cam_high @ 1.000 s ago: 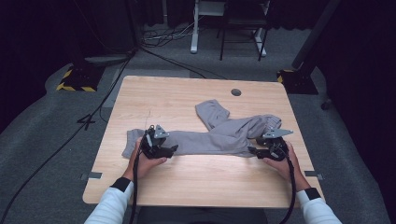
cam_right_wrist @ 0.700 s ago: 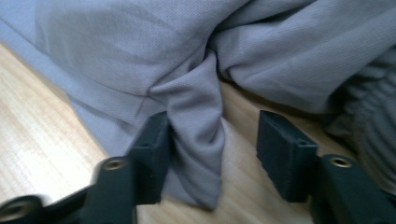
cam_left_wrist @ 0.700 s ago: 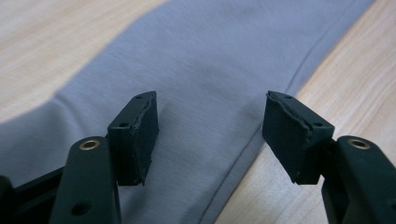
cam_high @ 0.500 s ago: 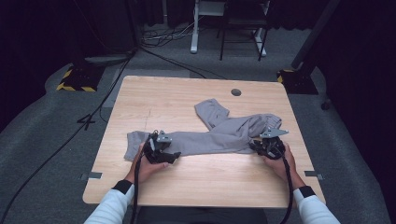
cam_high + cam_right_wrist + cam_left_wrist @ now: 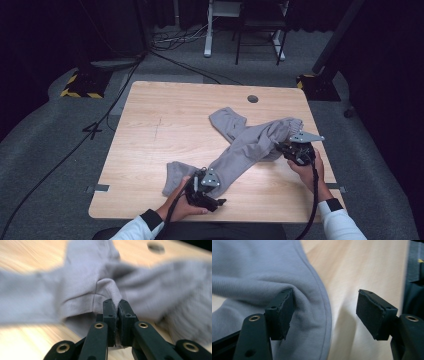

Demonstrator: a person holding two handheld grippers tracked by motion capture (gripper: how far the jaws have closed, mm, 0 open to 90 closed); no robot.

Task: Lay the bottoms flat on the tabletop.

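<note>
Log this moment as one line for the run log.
left gripper: open, beside grey trousers | right gripper: jaws just closed on trousers' edge | table: trousers crumpled

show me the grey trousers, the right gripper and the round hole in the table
grey trousers (image 5: 250,145), high view, middle of the long leg
right gripper (image 5: 116,305), right gripper view, between the shut fingertips pinching cloth
round hole (image 5: 252,99), high view, its centre
</note>
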